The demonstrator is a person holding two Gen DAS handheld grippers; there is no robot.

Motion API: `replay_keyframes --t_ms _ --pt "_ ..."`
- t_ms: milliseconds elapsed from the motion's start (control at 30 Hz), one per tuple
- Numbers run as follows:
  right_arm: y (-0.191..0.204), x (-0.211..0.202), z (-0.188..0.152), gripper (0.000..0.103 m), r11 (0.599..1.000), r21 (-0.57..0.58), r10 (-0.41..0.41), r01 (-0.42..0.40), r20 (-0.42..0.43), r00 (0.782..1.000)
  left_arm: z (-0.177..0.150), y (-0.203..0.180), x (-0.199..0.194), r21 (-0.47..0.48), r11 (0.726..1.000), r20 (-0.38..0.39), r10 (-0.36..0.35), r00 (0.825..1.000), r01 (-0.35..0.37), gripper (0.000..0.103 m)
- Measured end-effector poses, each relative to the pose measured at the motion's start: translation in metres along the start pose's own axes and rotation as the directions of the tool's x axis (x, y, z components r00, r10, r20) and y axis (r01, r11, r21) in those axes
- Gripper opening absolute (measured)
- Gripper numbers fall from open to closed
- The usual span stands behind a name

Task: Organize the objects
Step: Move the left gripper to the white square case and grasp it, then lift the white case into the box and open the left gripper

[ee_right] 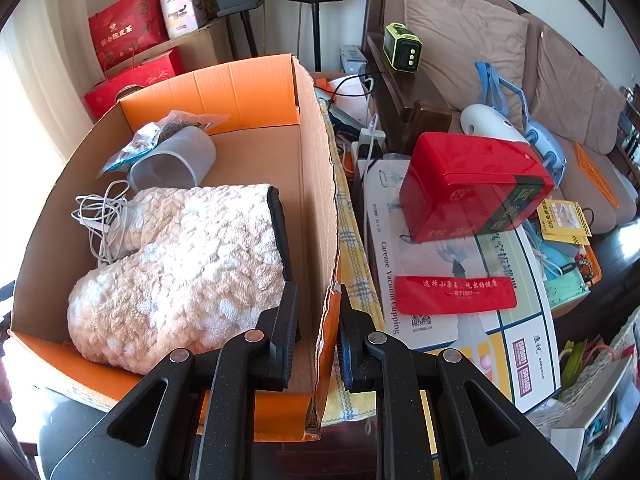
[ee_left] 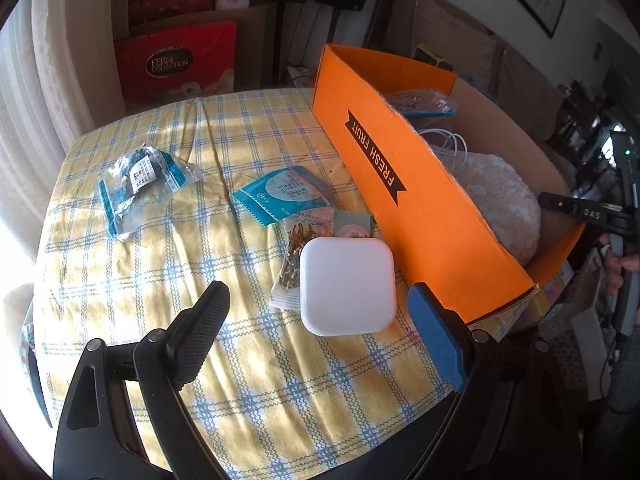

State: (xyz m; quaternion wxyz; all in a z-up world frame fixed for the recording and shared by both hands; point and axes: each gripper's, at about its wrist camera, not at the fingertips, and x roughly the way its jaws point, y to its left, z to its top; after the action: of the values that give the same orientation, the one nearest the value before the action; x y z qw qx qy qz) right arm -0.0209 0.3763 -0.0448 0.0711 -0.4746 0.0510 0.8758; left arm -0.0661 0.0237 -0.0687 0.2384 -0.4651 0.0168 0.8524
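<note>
**Two grippers, one orange box**

Left gripper (ee_left: pixel 316 300): tilted down over the checked cloth (ee_left: pixel 160 280), tongs wide apart, nothing pinched. White square case (ee_left: pixel 347 286) just ahead, between the two tips but not touched, lying partly on a small snack packet (ee_left: pixel 289 270).

Right gripper (ee_right: pixel 318 316): tilted down too, tongs squeezed together on the side wall of the orange box (ee_right: pixel 320 200) (one tip inside, one outside).

Only in the left view: teal pouch (ee_left: pixel 282 196) and clear bag (ee_left: pixel 140 188) lying on the cloth, well apart from the case; box to the right, "FRESH FRUIT" on its side.

Only in the right view: inside the box, a fluffy towel (ee_right: pixel 188 268), tangled white cable (ee_right: pixel 100 220), grey cup (ee_right: pixel 176 164) on its side. Outside, red tin (ee_right: pixel 468 184) on a flat carton.
</note>
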Motion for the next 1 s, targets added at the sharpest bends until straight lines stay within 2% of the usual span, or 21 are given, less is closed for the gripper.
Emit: replay_keyframes --t_ms 233,533,633,800,833,867,900,1000 --pt "0.0 0.0 0.0 0.017 1.0 0.0 0.0 0.0 0.0 1.0 -0.006 -0.019 0.009 0.07 0.997 -0.007 -0.025 1.0 0.025 0.089" --pt "0.001 0.0 -0.001 0.017 1.0 0.0 0.002 -0.002 -0.001 1.0 -0.011 -0.023 0.03 0.122 0.992 -0.05 0.048 0.998 -0.041 0.089" --pt "0.002 0.0 -0.001 0.017 1.0 0.0 0.004 -0.004 0.0 1.0 -0.011 -0.019 0.038 0.117 0.991 -0.069 0.067 0.995 -0.059 0.082" --pt "0.003 0.0 -0.002 0.017 1.0 -0.004 0.006 -0.006 -0.001 1.0 -0.01 -0.018 0.04 0.103 0.992 -0.064 0.074 0.995 -0.067 0.079" --pt "0.003 0.0 -0.002 0.017 1.0 -0.003 0.006 -0.006 -0.001 1.0 -0.009 -0.017 0.04 0.1 0.993 -0.061 0.073 0.995 -0.067 0.076" --pt "0.003 0.0 -0.002 0.017 1.0 -0.003 0.005 -0.005 -0.002 1.0 -0.009 -0.017 0.039 0.097 0.993 -0.055 0.075 0.996 -0.07 0.065" --pt "0.003 0.0 -0.002 0.017 1.0 -0.003 0.005 -0.005 -0.002 1.0 -0.008 -0.016 0.038 0.093 0.993 -0.052 0.076 0.996 -0.071 0.064" --pt "0.003 -0.001 -0.002 0.017 1.0 -0.005 0.002 -0.002 -0.002 1.0 -0.005 -0.008 0.036 0.05 0.998 -0.058 0.045 0.997 -0.042 0.063"
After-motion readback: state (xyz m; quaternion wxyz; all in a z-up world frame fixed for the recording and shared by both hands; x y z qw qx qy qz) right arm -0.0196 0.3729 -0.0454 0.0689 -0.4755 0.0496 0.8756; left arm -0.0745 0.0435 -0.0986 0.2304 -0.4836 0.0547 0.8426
